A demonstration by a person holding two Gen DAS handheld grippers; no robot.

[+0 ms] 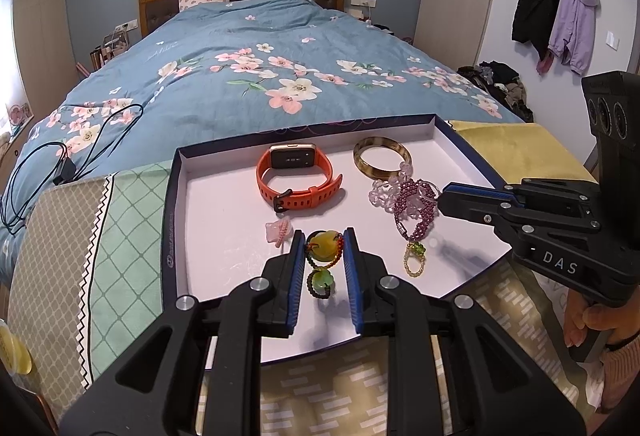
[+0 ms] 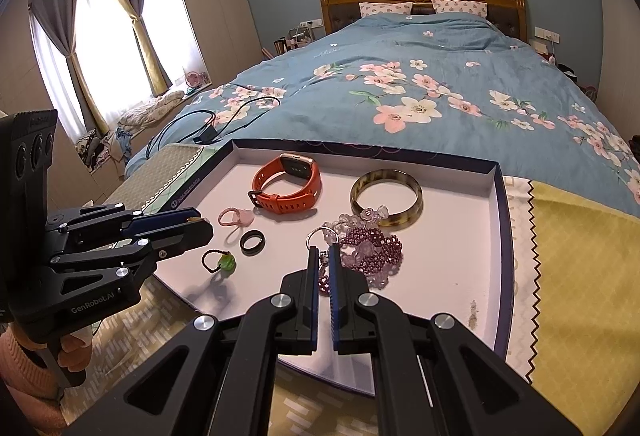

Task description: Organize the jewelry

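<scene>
Left claw [image 1: 323, 242]: clenched on a yellow-green beaded charm [image 1: 325, 251], held just above the tray floor.
Right claw [image 2: 324, 256]: clamped tight on the purple bead bracelet [image 2: 370, 248]; a silver ring [image 2: 318, 236] is seen at its tips.
Tray [image 2: 505, 236]: white inside, dark-rimmed, laid on patterned cloth.
Mid tray: green bead ring [image 2: 222, 262], black ring [image 2: 252, 242], pink loop [image 2: 236, 216].
Far tray: orange watch [image 2: 290, 183], amber bangle [image 2: 386, 197].
Beyond: floral bed [image 2: 420, 75].
</scene>
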